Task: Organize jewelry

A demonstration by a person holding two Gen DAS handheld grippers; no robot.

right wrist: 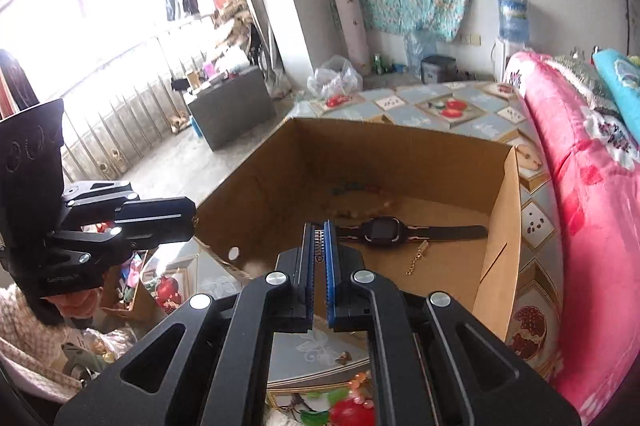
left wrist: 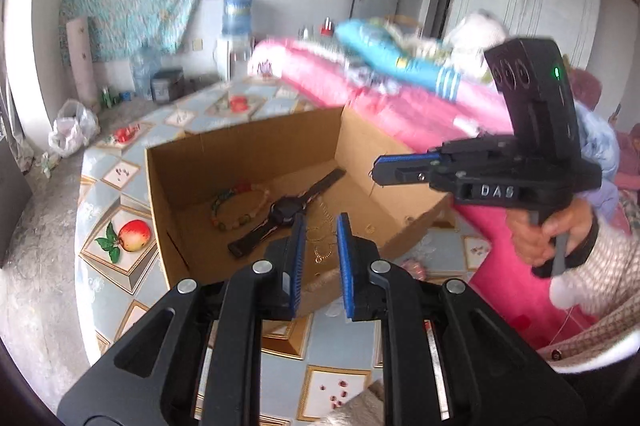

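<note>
An open cardboard box (left wrist: pixel 248 150) (right wrist: pixel 496 226) stands on the fruit-patterned table. Inside lie a black wristwatch (left wrist: pixel 288 212) (right wrist: pixel 382 229), a coloured bead bracelet (left wrist: pixel 236 204) (right wrist: pixel 360 200) and a thin gold chain (left wrist: pixel 322 246) (right wrist: pixel 418 258). My left gripper (left wrist: pixel 322 226) is open and empty above the box's near edge; it also shows in the right wrist view (right wrist: pixel 194 216). My right gripper (right wrist: pixel 319 226) is nearly shut with something small and metallic between its tips, above the box's near edge. It also shows in the left wrist view (left wrist: pixel 374 168), over the box's right wall.
A pink quilt (left wrist: pixel 400 106) (right wrist: pixel 592 194) with folded bedding lies along the table's right side. The table's edge (left wrist: pixel 86 194) drops to the concrete floor on the left. A grey cabinet (right wrist: pixel 232 106), bags and a water dispenser (left wrist: pixel 236 26) stand farther back.
</note>
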